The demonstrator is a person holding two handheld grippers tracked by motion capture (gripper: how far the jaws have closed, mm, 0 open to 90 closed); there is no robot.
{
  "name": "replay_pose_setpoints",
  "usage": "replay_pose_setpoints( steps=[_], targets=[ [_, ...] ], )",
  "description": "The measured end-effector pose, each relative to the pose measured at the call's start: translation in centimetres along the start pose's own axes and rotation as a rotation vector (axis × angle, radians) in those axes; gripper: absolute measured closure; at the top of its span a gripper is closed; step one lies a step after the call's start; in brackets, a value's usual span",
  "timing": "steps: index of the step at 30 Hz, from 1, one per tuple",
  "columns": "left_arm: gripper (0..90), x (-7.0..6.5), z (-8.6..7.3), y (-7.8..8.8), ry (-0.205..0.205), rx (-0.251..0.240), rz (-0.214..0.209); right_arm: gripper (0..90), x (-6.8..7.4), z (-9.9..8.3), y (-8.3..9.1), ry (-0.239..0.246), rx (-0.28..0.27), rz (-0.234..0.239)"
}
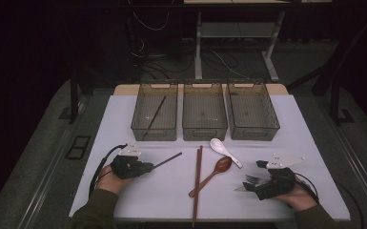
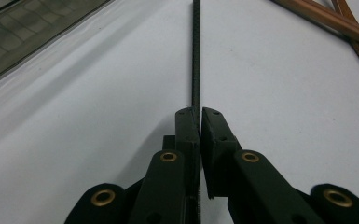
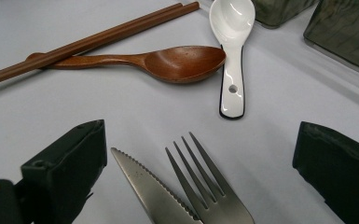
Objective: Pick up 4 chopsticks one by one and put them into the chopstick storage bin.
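Black slim chopstick (image 2: 196, 56) sits clamped in my left tongs (image 2: 200, 114); its twin (image 1: 155, 116) already lies in upper-left clear bin (image 1: 138, 107); right tongs (image 3: 200, 154) gape wide.

Three see-through bins (image 1: 205, 117) are being seen in a row in the upper middle of the frame. Two black chopsticks (image 1: 168, 160) and two brown chopsticks (image 1: 198, 176) are being counted. One wooden spoon (image 1: 217, 169), one white spoon (image 1: 225, 151), one fork (image 3: 210, 196) and one knife (image 3: 154, 191) are being shown.
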State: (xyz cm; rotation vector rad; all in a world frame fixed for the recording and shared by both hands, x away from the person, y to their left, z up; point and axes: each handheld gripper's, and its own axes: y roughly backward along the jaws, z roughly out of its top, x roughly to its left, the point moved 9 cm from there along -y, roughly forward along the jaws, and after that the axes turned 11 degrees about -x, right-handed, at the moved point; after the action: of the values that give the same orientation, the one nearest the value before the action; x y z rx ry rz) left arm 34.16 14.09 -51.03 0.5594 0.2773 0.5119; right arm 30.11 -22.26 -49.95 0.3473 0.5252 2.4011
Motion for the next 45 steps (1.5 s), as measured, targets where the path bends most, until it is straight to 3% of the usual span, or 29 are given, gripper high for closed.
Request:
replay_pose_setpoints(
  steps=[8, 23, 32, 45],
  targets=[
    [85.2, 0.0, 0.6, 0.2, 0.034, -0.029, 0.007, 2.9, 0.0, 0.0, 0.0, 0.001, 0.000, 0.001],
    [85.2, -0.4, 1.8, 1.1, 0.057, -0.044, 0.030, 2.9, 0.0, 0.0, 0.0, 0.001, -0.001, 0.001],
    [85.2, -0.7, 3.1, 2.1, 0.105, -0.098, 0.030, 2.9, -0.1, 0.0, 0.0, 0.001, 0.001, 0.000],
    [85.1, -0.8, 4.8, 2.5, 0.104, -0.125, 0.048, 2.9, 0.0, -0.1, -0.1, 0.000, 0.003, 0.000]
  ],
)
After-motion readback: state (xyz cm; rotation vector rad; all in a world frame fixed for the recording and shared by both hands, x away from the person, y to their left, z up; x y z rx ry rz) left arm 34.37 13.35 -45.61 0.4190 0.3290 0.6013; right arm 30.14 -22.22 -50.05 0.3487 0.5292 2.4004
